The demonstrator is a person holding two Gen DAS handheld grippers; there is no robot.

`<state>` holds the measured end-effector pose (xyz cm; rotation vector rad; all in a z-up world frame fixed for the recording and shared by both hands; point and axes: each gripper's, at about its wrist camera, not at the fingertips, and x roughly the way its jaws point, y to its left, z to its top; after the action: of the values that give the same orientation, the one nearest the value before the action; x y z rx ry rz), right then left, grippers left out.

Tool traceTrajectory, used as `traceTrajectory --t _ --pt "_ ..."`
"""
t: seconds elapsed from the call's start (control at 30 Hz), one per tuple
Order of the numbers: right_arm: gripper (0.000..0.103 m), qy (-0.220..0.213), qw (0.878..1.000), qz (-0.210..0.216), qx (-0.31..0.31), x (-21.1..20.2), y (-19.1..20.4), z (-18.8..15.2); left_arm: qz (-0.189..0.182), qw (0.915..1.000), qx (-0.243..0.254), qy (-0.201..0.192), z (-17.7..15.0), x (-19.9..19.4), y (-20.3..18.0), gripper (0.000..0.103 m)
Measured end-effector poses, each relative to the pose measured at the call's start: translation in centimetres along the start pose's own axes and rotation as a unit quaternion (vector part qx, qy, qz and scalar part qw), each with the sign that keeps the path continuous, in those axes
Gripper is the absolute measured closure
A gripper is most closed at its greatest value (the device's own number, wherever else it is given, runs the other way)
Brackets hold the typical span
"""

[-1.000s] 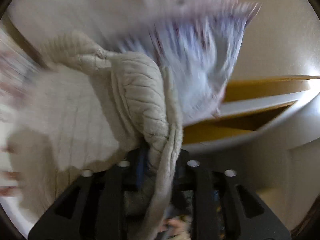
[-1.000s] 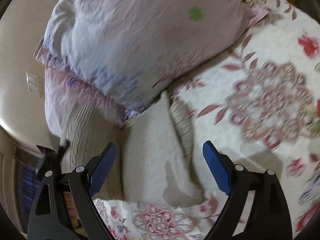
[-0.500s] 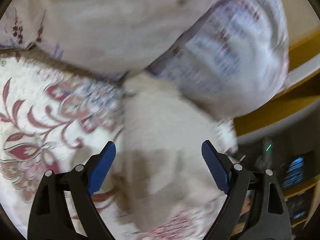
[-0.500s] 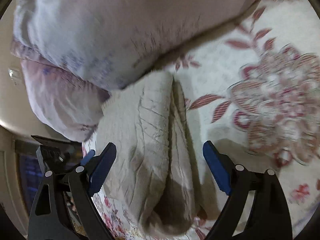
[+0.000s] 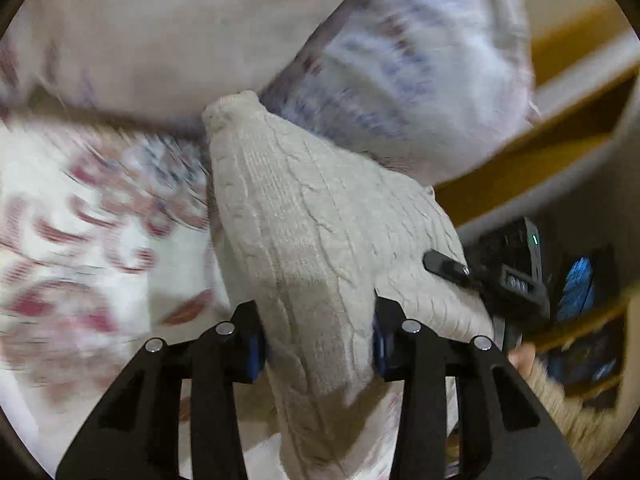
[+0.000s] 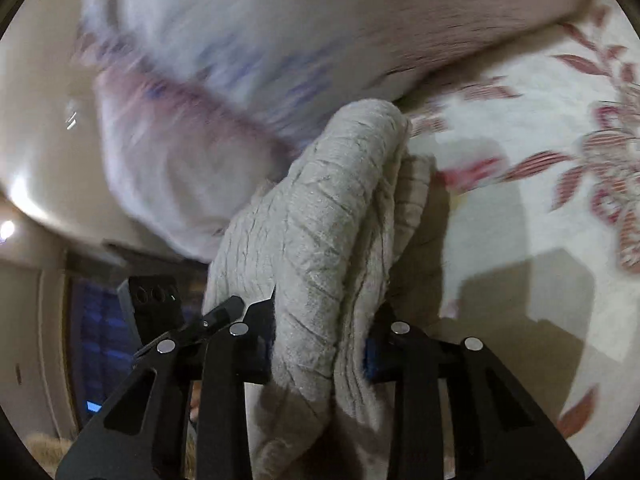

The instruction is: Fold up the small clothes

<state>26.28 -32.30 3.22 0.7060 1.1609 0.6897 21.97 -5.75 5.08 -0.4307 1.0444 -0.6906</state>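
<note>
Pillows (image 5: 248,32) crowd just behind the knit garment (image 5: 316,232); floral bedspread (image 6: 540,208) beside it lies open.

Knit garment (image 6: 320,220) between right fingers (image 6: 256,344)

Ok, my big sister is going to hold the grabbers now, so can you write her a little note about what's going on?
Left gripper: shut on the beige knit garment.
Right gripper: shut on the same garment, which shows bunched in several layers there.
Where things are: the garment sits on the floral bedspread, its far end up against the pillows. The right gripper's tip shows in the left view, close beside the garment.
Done: the garment is already doubled over into a thick bundle.
Left: probably lay it flat, finish or neaten the fold, then let go.
</note>
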Motion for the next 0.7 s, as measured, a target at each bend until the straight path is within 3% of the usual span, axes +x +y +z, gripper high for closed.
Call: traceTrajectory --t 0.07,0.13,0.17,0.23,0.27,0.33,0.37,0.4,0.43,0.5,0.57,0.63,0.67,0.7 --pt "0.070 0.022 0.999 -0.022 -0.024 2.4 1.0 -1.0 0.039 0.9987 0.033 -0.001 -0.9 -2.1 0.7 0.056" --pt "0.065 0.046 0.993 -0.100 -0.047 5.5 1.2 -1.6 0.112 0.9918 0.059 0.010 -1.1 -1.2 1.9 0.048" --pt "0.057 0.043 0.988 -0.140 -0.059 6.4 1.3 -1.8 0.152 0.9861 0.061 0.027 -1.5 -0.2 3.0 0.038" --pt "0.041 0.010 0.980 -0.186 -0.067 5.9 2.2 -1.8 0.154 0.9866 0.051 0.020 -2.2 -0.2 4.7 0.028" --pt "0.039 -0.025 0.967 -0.237 -0.091 4.8 3.6 -2.1 0.157 0.9866 0.042 0.010 -2.2 -0.8 4.7 0.027" --pt "0.039 -0.079 0.948 -0.282 -0.125 2.7 5.7 -2.9 0.173 0.9834 0.053 -0.009 -2.6 -2.5 4.0 0.025" --pt "0.039 -0.099 0.949 -0.268 -0.134 1.7 6.8 -3.5 0.195 0.9781 0.071 -0.020 -3.1 -3.5 3.5 0.021" --pt "0.039 -0.108 0.960 -0.217 -0.138 0.7 7.9 -4.3 0.211 0.9735 0.083 -0.029 -3.7 -4.1 2.8 0.018" --pt "0.039 -0.106 0.969 -0.172 -0.145 0.3 8.8 -5.1 0.223 0.9700 0.090 -0.038 -4.1 -5.3 2.7 0.012" --pt "0.039 -0.078 0.973 -0.122 -0.178 1.0 10.5 -7.2 0.229 0.9676 0.091 -0.058 -5.7 -7.2 1.9 0.003" --pt "0.038 -0.042 0.970 -0.133 -0.198 3.5 10.9 -8.3 0.242 0.9631 0.083 -0.084 -6.9 -8.0 0.6 0.002" --pt "0.038 -0.013 0.959 -0.219 -0.181 6.8 9.0 -8.4 0.243 0.9627 0.074 -0.092 -7.9 -7.8 -0.1 0.002" --pt "0.038 -0.012 0.959 -0.234 -0.162 7.4 7.6 -8.1 0.237 0.9650 0.067 -0.089 -8.7 -7.5 0.1 0.002" --pt "0.038 -0.040 0.961 -0.228 -0.149 7.1 7.3 -7.9 0.233 0.9674 0.060 -0.079 -9.4 -7.1 0.1 0.002"
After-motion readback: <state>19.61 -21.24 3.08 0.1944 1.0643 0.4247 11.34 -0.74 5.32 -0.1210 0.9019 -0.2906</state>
